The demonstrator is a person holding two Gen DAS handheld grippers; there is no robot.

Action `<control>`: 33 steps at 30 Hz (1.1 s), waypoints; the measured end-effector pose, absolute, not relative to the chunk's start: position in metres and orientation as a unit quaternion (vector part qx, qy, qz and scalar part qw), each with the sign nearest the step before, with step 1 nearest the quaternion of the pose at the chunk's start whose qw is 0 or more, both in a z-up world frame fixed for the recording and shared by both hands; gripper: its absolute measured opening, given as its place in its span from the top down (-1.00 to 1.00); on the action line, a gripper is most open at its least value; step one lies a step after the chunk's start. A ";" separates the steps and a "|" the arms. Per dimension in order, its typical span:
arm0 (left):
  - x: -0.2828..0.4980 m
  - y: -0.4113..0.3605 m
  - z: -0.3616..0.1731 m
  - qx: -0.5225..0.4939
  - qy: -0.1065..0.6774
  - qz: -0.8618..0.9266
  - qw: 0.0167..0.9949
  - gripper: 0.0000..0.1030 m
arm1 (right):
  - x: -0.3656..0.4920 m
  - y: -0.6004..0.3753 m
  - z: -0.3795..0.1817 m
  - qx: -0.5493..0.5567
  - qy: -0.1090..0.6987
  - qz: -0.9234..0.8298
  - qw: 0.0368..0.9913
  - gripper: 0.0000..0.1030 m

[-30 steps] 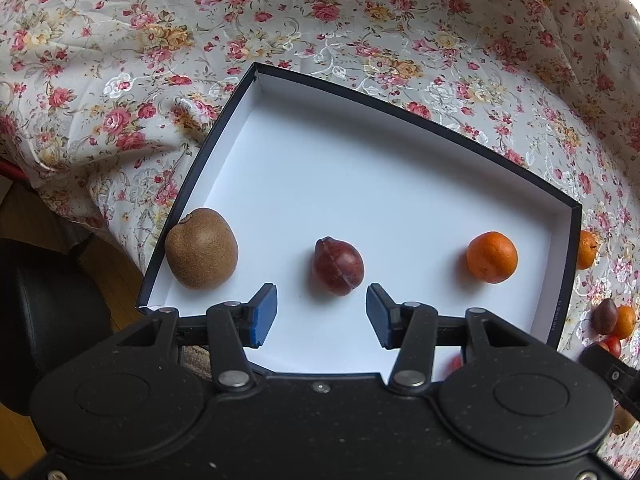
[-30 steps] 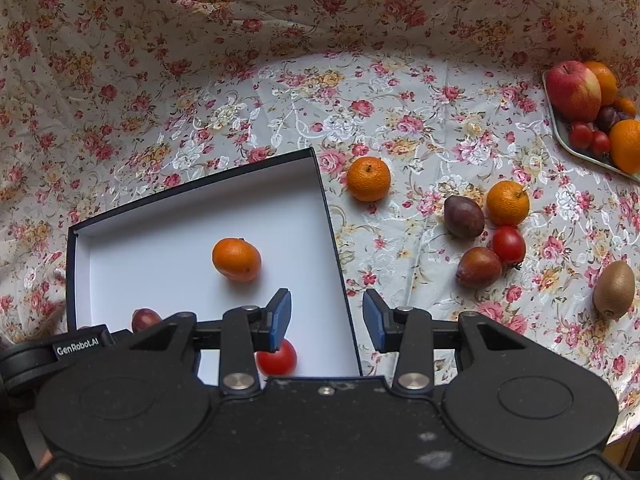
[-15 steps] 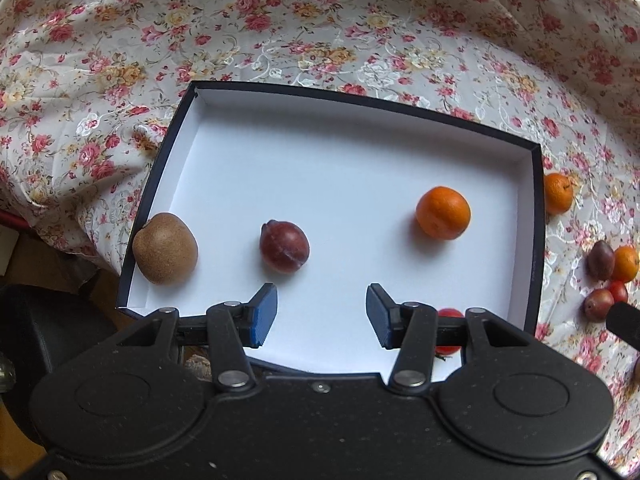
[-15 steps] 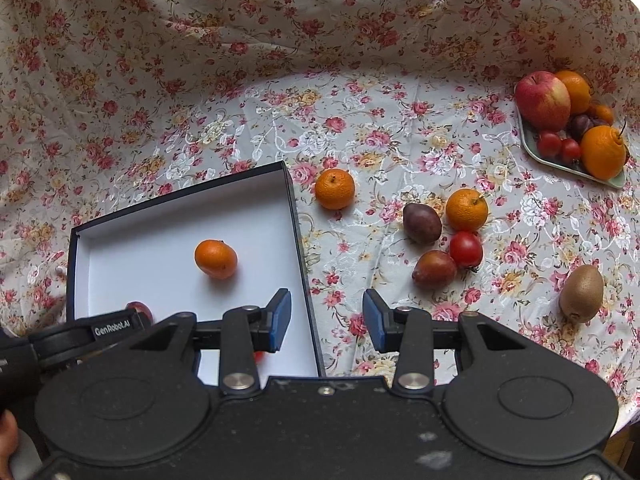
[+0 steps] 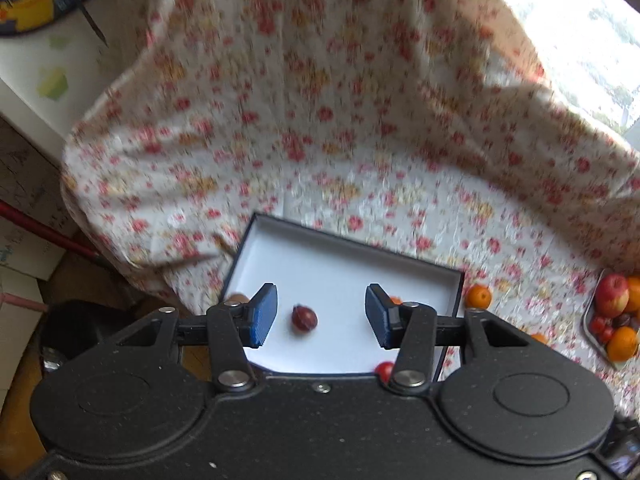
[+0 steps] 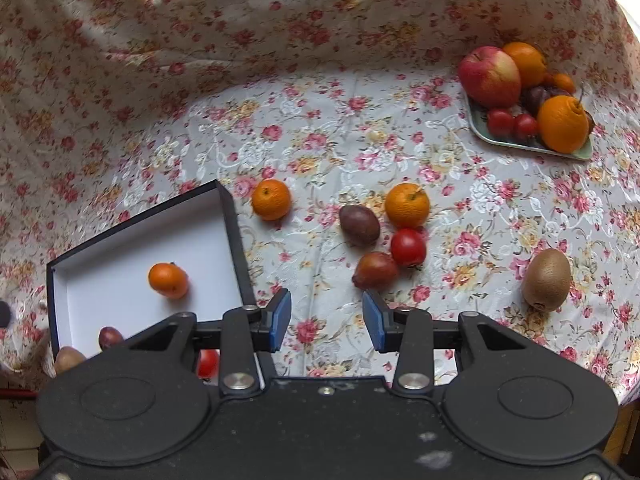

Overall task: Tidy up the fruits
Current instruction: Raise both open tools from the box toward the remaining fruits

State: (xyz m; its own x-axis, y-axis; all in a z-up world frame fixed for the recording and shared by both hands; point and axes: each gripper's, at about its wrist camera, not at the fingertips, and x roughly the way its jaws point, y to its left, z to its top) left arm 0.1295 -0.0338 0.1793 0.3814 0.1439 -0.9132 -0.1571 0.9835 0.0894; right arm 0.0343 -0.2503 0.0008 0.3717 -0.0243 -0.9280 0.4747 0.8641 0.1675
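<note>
A black box with a white floor (image 5: 344, 268) (image 6: 120, 252) lies on the flowered cloth. In it are a dark plum (image 5: 304, 319) (image 6: 110, 337), an orange (image 6: 168, 280), a red tomato (image 6: 208, 363) (image 5: 385, 370) and a kiwi (image 6: 68, 359). My left gripper (image 5: 318, 316) hangs high above the box, open and empty. My right gripper (image 6: 326, 320) is open and empty over the cloth, right of the box. Ahead of it lie loose fruit: two oranges (image 6: 271, 199) (image 6: 407, 205), two dark plums (image 6: 359, 225) (image 6: 375, 270), a tomato (image 6: 408, 247) and a kiwi (image 6: 546, 279).
A pale green dish (image 6: 520, 145) at the far right holds an apple (image 6: 489, 77), oranges and small tomatoes. The flowered cloth (image 6: 320, 128) rises in folds behind. Left of the table stand a dark stool (image 5: 80, 328) and a white cabinet (image 5: 36, 92).
My left gripper has risen sharply, so the box now looks small and far below. My right gripper has drifted right, off the box and over the cloth near the loose fruit.
</note>
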 end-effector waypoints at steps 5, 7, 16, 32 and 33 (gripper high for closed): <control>0.102 -0.069 0.282 -0.004 0.469 0.055 0.881 -0.11 | 0.022 -0.288 -0.012 0.253 0.537 -0.203 0.779 0.18; 0.089 -0.087 0.301 0.023 0.443 0.036 0.895 -0.13 | 0.018 -0.303 -0.017 0.267 0.536 -0.228 0.768 0.18; 0.072 -0.147 0.262 0.113 0.477 -0.004 0.872 -0.15 | 0.010 -0.326 -0.025 0.297 0.534 -0.264 0.746 0.18; 0.070 -0.212 0.218 0.164 0.487 -0.090 0.853 -0.15 | -0.014 -0.287 0.015 0.186 0.497 -0.173 0.830 0.18; 0.072 -0.211 0.209 0.164 0.491 -0.090 0.851 -0.15 | -0.018 -0.289 0.017 0.182 0.494 -0.172 0.833 0.18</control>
